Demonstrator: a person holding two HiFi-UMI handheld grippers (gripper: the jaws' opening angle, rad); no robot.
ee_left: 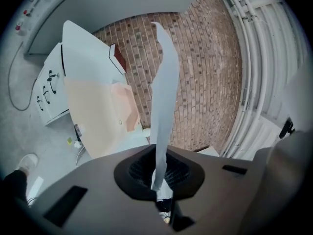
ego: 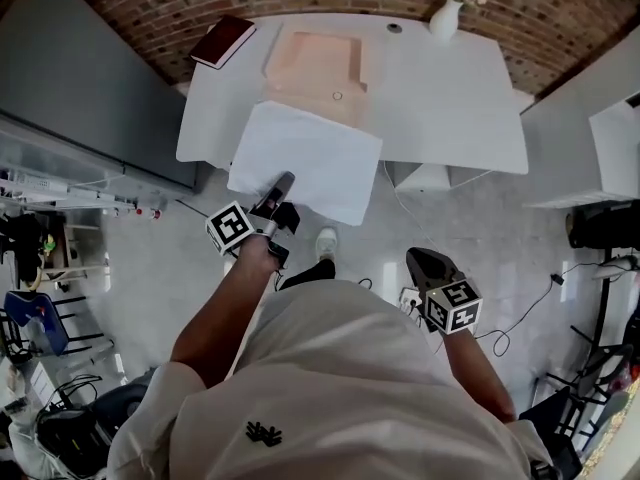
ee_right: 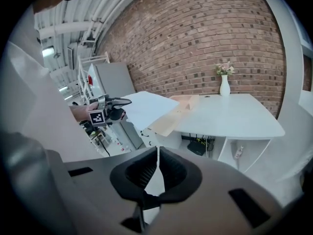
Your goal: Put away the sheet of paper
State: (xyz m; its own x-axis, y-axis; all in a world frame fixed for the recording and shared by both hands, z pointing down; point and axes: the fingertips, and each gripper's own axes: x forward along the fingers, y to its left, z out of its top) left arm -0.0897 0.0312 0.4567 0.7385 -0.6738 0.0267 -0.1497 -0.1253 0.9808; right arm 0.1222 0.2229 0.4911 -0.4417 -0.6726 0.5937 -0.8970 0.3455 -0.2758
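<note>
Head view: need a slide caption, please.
Left gripper holds the sheet of paper by the white table; right gripper shut.

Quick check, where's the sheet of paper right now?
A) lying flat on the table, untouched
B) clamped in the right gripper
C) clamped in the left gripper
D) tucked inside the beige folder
C: the left gripper has its jaws shut on the edge of the sheet of paper, which shows edge-on between them in the left gripper view; the right gripper is shut on nothing.

Left claw (ego: 285, 182) clamped, level; right claw (ego: 420, 258) closed, angled down
</note>
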